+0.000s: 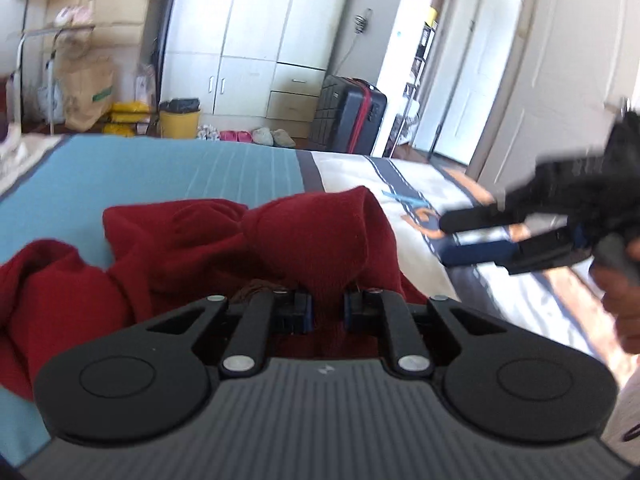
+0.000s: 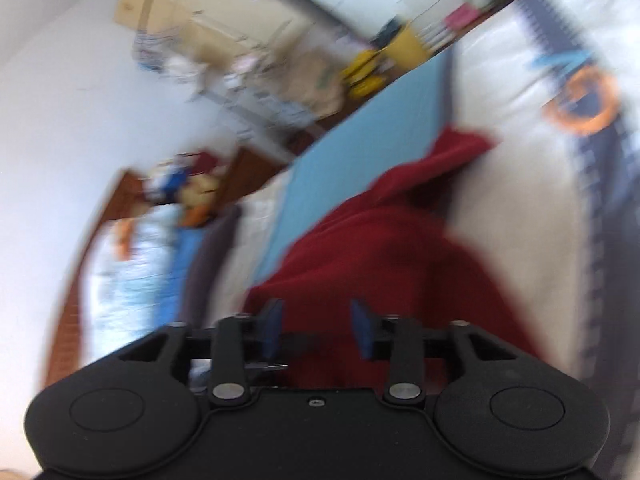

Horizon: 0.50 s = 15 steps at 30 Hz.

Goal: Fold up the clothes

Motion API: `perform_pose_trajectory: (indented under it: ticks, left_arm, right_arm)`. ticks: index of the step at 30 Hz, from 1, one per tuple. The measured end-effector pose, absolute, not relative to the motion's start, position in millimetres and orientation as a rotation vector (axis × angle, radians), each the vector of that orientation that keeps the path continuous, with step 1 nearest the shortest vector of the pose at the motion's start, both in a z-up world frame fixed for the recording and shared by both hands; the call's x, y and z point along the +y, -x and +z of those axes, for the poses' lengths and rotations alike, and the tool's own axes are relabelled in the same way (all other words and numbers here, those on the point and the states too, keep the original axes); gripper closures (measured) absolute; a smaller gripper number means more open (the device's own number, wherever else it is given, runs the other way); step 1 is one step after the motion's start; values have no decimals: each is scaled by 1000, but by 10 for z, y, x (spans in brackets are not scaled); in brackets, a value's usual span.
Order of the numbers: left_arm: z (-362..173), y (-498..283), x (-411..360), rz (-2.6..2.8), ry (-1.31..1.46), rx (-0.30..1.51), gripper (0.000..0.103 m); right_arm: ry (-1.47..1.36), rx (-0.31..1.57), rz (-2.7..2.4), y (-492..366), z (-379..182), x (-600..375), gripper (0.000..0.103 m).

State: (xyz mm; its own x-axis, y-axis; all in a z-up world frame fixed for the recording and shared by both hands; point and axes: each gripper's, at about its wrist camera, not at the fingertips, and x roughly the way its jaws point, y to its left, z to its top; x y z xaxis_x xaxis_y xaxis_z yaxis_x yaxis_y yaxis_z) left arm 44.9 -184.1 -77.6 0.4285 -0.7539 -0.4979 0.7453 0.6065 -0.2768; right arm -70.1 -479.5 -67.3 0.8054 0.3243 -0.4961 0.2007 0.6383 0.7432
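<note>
— Where is the red garment (image 1: pixel 224 248) seen?
— Crumpled on the bed (image 1: pixel 120 168), a fold gripped by the left tool (image 1: pixel 328 308).
— And the right tool (image 2: pixel 316 332)?
— Held with fingers spread over the cloth, nothing gripped.

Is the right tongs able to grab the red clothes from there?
Probably yes. The right tongs are open, pointing at the red clothes with nothing between, though blur hides how close.
</note>
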Motion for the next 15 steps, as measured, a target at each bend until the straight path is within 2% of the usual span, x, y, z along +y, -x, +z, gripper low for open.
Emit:
perform_pose_trajectory:
  ticks: [4,8,15]
  left_arm:
    - [-874,-575,-1800,-921,71,704,90]
    - [-971,-700,-1758,-905,127,778,91]
    - [-1124,-884,-1745,-870,188,878,90]
  right_arm:
    - [-669,783,-59,676,-658,-4685,44]
    - [-516,985,-213,549,-808,-4593,44]
    - [-653,1068,-103,447,-969,-4744,41]
